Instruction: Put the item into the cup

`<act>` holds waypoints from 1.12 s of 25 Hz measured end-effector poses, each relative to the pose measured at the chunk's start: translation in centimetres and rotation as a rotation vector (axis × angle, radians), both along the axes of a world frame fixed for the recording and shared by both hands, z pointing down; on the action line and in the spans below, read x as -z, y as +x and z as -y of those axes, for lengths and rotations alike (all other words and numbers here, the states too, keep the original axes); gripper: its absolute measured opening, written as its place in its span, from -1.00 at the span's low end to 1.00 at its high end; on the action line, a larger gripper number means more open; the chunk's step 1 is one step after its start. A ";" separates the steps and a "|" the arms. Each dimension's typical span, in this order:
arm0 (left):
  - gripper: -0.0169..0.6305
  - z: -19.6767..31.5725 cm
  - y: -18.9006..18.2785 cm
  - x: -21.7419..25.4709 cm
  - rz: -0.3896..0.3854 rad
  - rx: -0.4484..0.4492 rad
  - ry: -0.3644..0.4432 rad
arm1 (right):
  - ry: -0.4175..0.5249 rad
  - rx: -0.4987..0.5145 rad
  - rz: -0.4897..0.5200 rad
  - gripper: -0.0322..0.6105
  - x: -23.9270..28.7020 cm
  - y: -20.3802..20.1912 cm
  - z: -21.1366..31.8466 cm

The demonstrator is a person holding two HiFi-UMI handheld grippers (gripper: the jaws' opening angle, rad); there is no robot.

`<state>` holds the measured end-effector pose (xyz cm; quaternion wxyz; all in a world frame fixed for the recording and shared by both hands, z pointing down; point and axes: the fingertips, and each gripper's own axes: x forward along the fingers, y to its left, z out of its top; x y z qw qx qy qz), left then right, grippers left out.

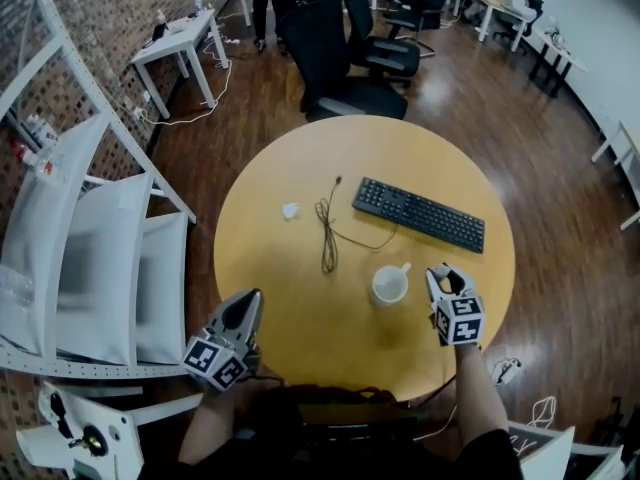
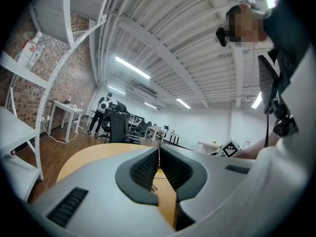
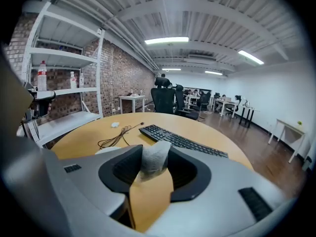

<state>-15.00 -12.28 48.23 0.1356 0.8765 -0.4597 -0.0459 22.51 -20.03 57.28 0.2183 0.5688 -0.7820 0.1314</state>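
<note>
Two claws are at the near side of the round counter, one on each side of you. Your right claw is clamped on the item, a small crumpled white wad pinched between the pads, its top standing up above them. That claw is just to the right of the white cup, close beside it but not over its mouth. The cup stands upright on the counter with its handle turned toward the black keyboard. Your left claw has its jaws pressed together with nothing between them, and it sits well apart from the cup at the counter's near-left rim. Beyond the cup, a loose dark cable lies left of the keyboard, and a second small white scrap lies further left again.
</note>
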 end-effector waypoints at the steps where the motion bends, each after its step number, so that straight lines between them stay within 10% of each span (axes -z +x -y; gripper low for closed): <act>1: -0.94 0.0 -0.2 0.0 -0.007 0.005 0.003 | 0.018 0.017 -0.005 -0.38 0.8 -0.7 -0.1; 11: -0.94 -1.2 -3.8 0.0 -0.045 0.074 0.015 | 0.068 0.162 -0.002 -0.38 3.5 -8.0 -0.3; 28: -0.94 -1.0 -6.1 -0.5 -0.024 0.097 0.008 | 0.012 0.135 0.112 -0.19 1.1 -9.0 -0.1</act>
